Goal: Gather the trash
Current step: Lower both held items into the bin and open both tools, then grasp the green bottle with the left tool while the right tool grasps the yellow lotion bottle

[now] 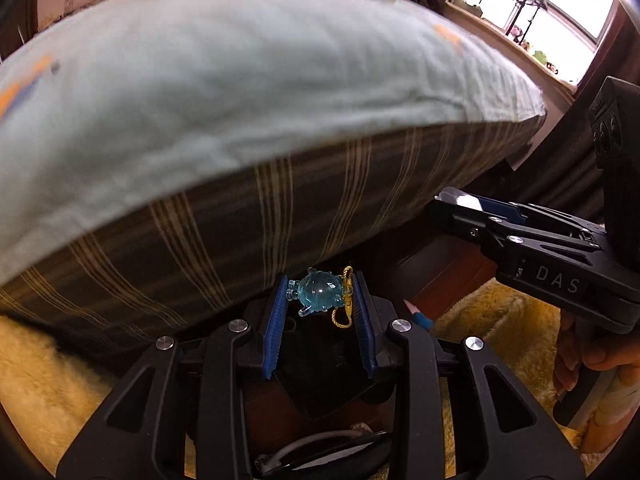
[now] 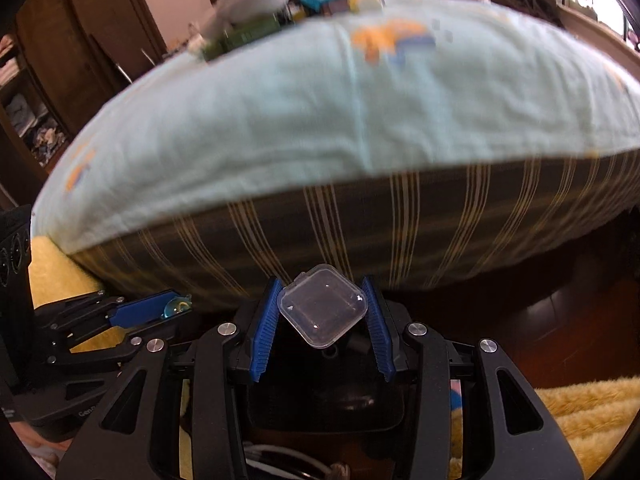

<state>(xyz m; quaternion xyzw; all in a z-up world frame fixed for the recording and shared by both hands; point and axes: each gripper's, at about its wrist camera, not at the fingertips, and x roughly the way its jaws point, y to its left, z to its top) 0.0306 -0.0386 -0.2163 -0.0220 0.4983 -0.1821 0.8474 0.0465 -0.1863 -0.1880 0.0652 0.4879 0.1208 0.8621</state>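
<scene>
Blue pads of the left gripper [image 1: 320, 300] pinch a translucent blue charm [image 1: 318, 293] by its knobbly sides; it could pop free. Right gripper [image 2: 324, 312] clamps a clear plastic case [image 2: 323, 306] corner-on, liable to pivot out before the bed [image 2: 320, 120].

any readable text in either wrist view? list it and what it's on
"DAS" – on the black body of the right tongs, seen in the left wrist view.
"Gen…" – start of a word on the black body of the left tongs, at the lower left of the right wrist view; the rest is cut off and too small to read.
The clear plastic case and the blue charm carry no text.
</scene>
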